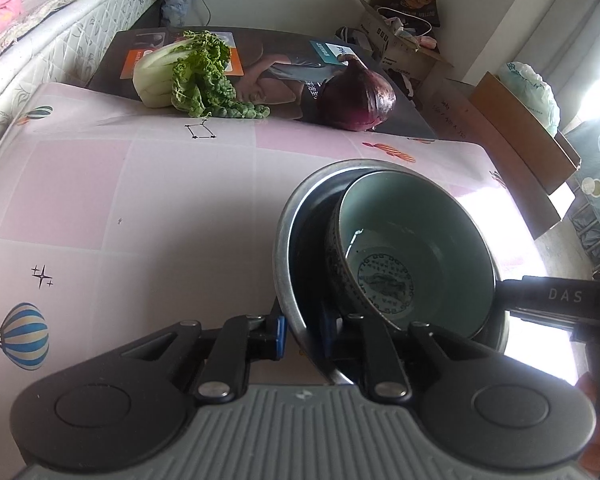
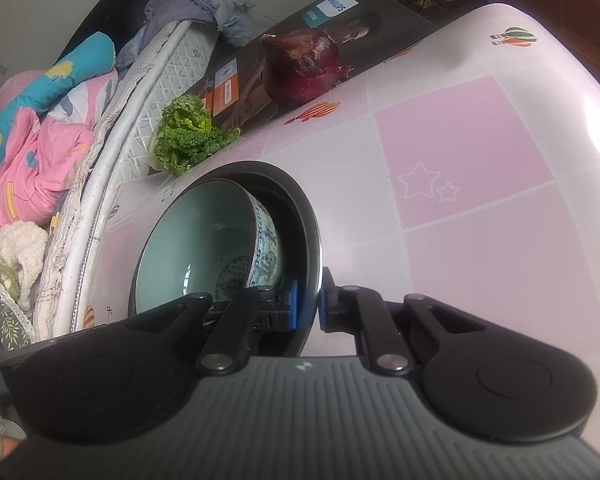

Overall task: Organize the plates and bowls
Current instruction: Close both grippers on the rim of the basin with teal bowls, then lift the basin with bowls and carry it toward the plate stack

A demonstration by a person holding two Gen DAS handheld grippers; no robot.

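A metal bowl (image 1: 288,248) sits on the pink patterned tablecloth (image 1: 140,208), and a blue-and-white ceramic bowl (image 1: 416,248) with a pale green inside is nested in it, tilted and leaning toward one side rather than seated flat. The rim of the metal bowl is pinched by both tools: the left gripper (image 1: 304,334) is closed to a narrow gap with the rim between its blue pads, and the right gripper (image 2: 308,306) is closed down on the opposite rim in the same way. The step in hand is judged to be a two-handed lift or shift of the nested pair. For this to be done well, both grips should be kept firm and the rim held level, since the inner bowl is loose and could slide or clatter if one side is raised first. Both sides are best raised together and slowly, with no pull apart, as the thin metal edge could slip from the pads. A leafy cabbage (image 1: 188,74) and a red onion (image 1: 358,98) lie well apart at the far edge and are not in the way.
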